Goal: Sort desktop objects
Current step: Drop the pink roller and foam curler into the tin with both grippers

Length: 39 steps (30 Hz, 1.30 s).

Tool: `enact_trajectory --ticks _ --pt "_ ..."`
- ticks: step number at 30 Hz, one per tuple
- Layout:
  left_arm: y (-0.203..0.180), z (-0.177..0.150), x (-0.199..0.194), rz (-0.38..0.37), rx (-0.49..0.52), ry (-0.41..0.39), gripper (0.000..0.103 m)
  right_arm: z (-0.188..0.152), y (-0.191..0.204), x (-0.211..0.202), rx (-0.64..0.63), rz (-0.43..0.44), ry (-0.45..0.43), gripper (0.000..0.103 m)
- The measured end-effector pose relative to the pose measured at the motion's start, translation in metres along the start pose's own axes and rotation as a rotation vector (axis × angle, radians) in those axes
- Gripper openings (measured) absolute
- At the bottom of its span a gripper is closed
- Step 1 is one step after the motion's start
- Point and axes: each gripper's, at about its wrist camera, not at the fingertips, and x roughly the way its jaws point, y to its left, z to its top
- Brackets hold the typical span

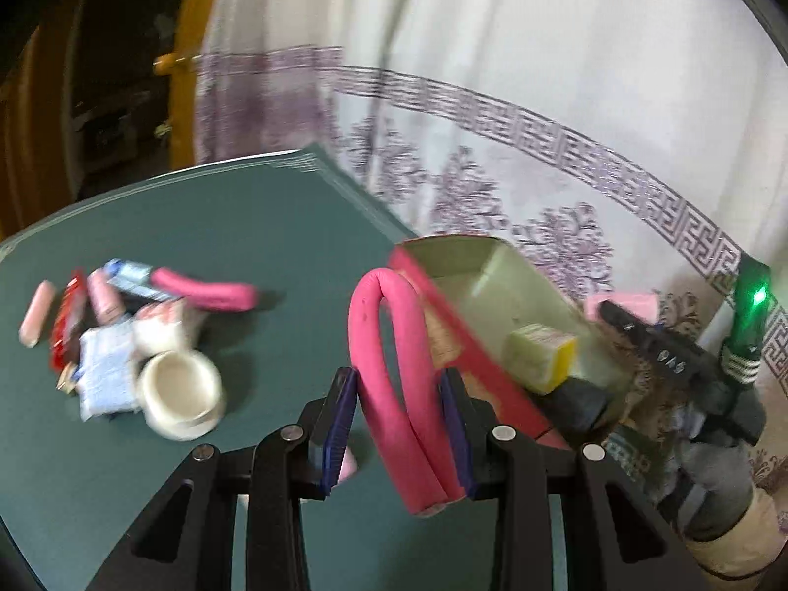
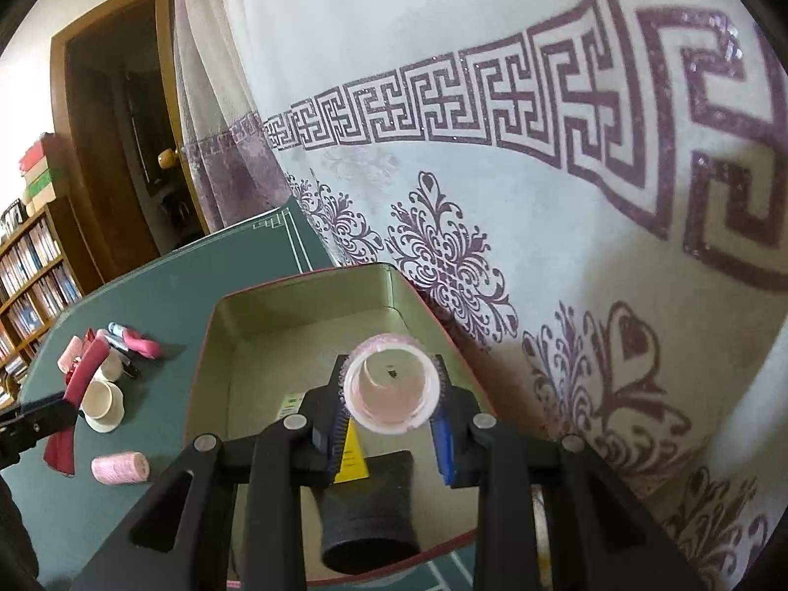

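Observation:
My left gripper (image 1: 399, 423) is shut on a bent pink foam roller (image 1: 394, 369), held above the green table just left of the red-rimmed box (image 1: 433, 305). My right gripper (image 2: 391, 413) is shut on a pink tape roll (image 2: 391, 384), held over the open box (image 2: 305, 315). Inside the box lie a yellow-and-white carton (image 1: 541, 354) and a black cylinder (image 2: 369, 517). A pile of small items sits on the table's left: a white cup (image 1: 180, 394), another pink roller (image 1: 207, 290), packets (image 1: 106, 369).
A pink thread spool (image 2: 120, 468) lies on the table left of the box. A patterned white-and-purple curtain (image 2: 492, 147) hangs close behind the box. A bookshelf (image 2: 29, 266) and wooden door (image 2: 113, 147) stand at far left.

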Motion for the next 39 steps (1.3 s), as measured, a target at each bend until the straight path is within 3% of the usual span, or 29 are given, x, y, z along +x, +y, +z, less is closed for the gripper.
enact_trajectory --ticks 13,17,19,22,28,31,39 --pt "-0.057 0.049 0.055 -0.103 0.039 0.03 0.037 -0.007 -0.015 0.01 0.039 0.038 0.014 0.033" --pt "-0.062 0.051 0.067 -0.127 0.026 0.033 0.046 -0.007 -0.015 0.017 0.051 0.042 0.024 0.033" --pt "-0.06 0.05 0.068 -0.122 0.017 0.029 0.06 -0.007 -0.017 0.018 0.057 0.045 0.03 0.041" --pt "-0.052 0.049 0.067 -0.104 0.003 0.028 0.06 -0.007 -0.019 0.017 0.063 0.035 0.02 0.063" --pt "-0.037 0.048 0.058 -0.065 -0.018 0.014 0.061 -0.007 -0.018 0.016 0.071 0.033 0.014 0.063" --pt "-0.029 0.046 0.052 -0.05 -0.034 0.004 0.074 -0.008 -0.013 0.014 0.069 0.043 0.015 0.063" --pt "0.01 0.032 0.033 0.022 -0.1 -0.001 0.074 -0.01 0.008 0.004 0.05 0.087 0.012 0.071"
